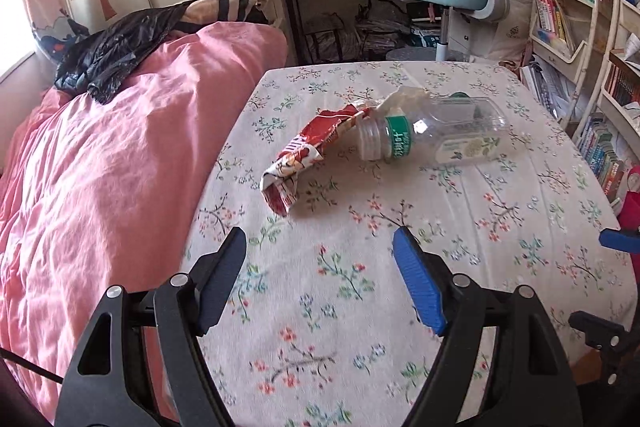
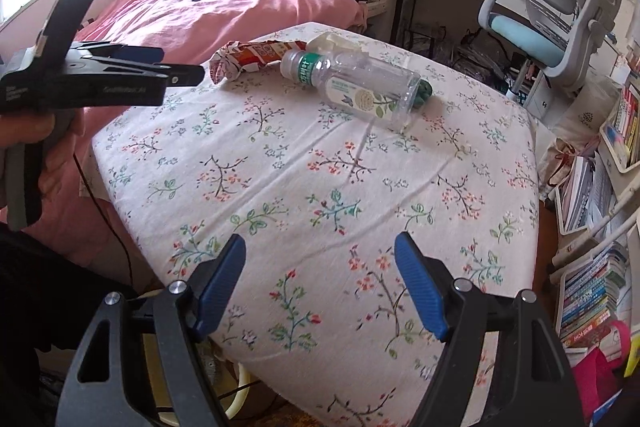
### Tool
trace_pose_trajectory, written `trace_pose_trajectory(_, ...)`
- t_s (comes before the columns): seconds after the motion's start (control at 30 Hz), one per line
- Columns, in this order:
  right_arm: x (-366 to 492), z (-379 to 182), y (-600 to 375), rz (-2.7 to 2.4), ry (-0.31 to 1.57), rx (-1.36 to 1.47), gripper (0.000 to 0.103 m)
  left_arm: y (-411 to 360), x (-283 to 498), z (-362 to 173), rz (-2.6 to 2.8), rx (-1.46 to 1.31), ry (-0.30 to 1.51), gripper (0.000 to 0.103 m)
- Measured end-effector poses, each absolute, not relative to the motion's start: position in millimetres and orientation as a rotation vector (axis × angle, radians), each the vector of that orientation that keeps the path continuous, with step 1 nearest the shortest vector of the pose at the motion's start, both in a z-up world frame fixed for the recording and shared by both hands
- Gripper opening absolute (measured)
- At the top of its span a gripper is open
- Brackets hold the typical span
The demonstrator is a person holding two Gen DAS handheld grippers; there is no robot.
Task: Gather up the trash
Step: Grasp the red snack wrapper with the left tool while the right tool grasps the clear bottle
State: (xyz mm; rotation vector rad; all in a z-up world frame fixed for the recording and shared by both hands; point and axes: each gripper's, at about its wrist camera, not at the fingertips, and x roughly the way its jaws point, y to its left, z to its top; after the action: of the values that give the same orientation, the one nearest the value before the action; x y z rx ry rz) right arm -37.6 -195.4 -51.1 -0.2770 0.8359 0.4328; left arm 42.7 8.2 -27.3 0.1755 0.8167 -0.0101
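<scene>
No collection is judged done: the crumpled red wrapper (image 1: 304,155) and the clear plastic bottle (image 1: 432,137) are left touching on the floral sheet (image 1: 340,287), while left gripper (image 1: 320,247) and right gripper (image 2: 320,251) are held agape, empty.

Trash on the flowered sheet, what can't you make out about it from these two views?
- Green item: both views, mostly hidden behind the plastic bottle.
- White crumpled piece: left wrist view, partly hidden behind bottle and red snack wrapper.
- Bottle label text: too small to read.
</scene>
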Motion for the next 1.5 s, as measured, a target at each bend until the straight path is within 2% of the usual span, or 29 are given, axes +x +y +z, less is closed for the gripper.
trace_pose_trajectory(0.37,29,-44,-181,0.534,0.784,-0.456,0.074,-15,126,-51,-0.053,0.353,0.850,0.071)
trace_pose_trajectory(0.47,37,-46,-183,0.544,0.789,-0.466,0.074,-20,140,-58,-0.076,0.399,0.873,0.053)
trace_pose_trajectory(0.53,41,-47,-184,0.551,0.784,-0.479,0.074,-23,146,-61,-0.089,0.425,0.899,0.020)
trace_pose_trajectory(0.6,45,-47,-184,0.554,0.778,-0.495,0.074,-24,150,-56,-0.114,0.409,0.902,0.012)
trace_pose_trajectory(0.83,62,-41,-177,0.571,0.741,-0.550,0.075,-33,157,-27,-0.177,0.367,0.816,0.010)
trace_pose_trajectory(1.1,89,-41,-159,0.613,0.710,-0.621,0.077,-38,176,-18,-0.238,0.282,0.808,0.010)
trace_pose_trajectory(1.5,123,-62,-137,0.700,0.749,-0.741,0.077,-70,168,-16,-0.307,0.371,0.767,0.008)
